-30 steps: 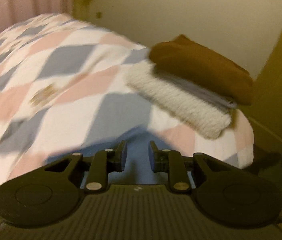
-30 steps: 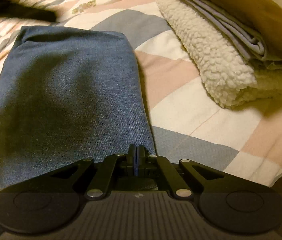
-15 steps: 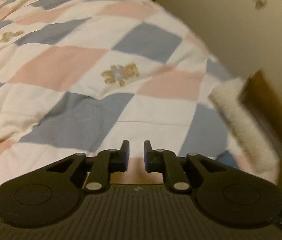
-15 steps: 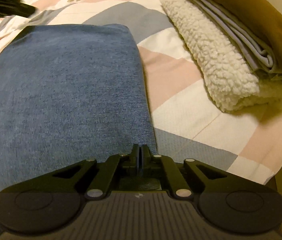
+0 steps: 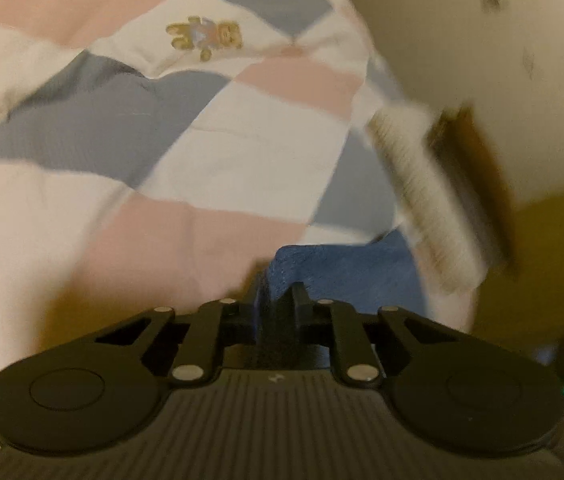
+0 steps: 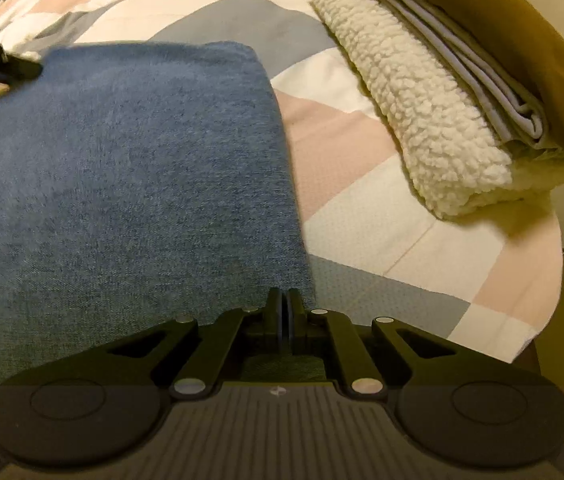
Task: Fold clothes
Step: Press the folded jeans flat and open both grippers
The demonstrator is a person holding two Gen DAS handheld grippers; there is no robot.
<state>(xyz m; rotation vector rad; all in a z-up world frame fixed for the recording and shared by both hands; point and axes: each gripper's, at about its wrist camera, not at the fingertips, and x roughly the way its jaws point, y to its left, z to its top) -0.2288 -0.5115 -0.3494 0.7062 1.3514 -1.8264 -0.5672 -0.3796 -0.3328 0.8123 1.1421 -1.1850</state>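
A folded blue denim garment (image 6: 129, 184) lies on the checked bedspread (image 6: 362, 240). My right gripper (image 6: 284, 308) is shut on its near right corner, a thin edge of cloth pinched between the pads. In the left wrist view, my left gripper (image 5: 279, 300) is closed on a thick corner of the same blue garment (image 5: 342, 276), which bulges up between the fingers. The right wrist view shows that left gripper (image 6: 9, 68) as a dark shape at the garment's far left corner.
A stack of folded clothes sits at the right: a white fleece (image 6: 422, 120) at the bottom, a grey piece (image 6: 462, 64), a brown one (image 6: 502, 32) on top. The bed's edge (image 6: 538, 320) drops off at the right. A pale wall (image 5: 482, 60) stands behind.
My left gripper swung across the bedspread to the blue garment's corner and closed on it. The right gripper stayed shut on its corner, and the garment now looks nearer.
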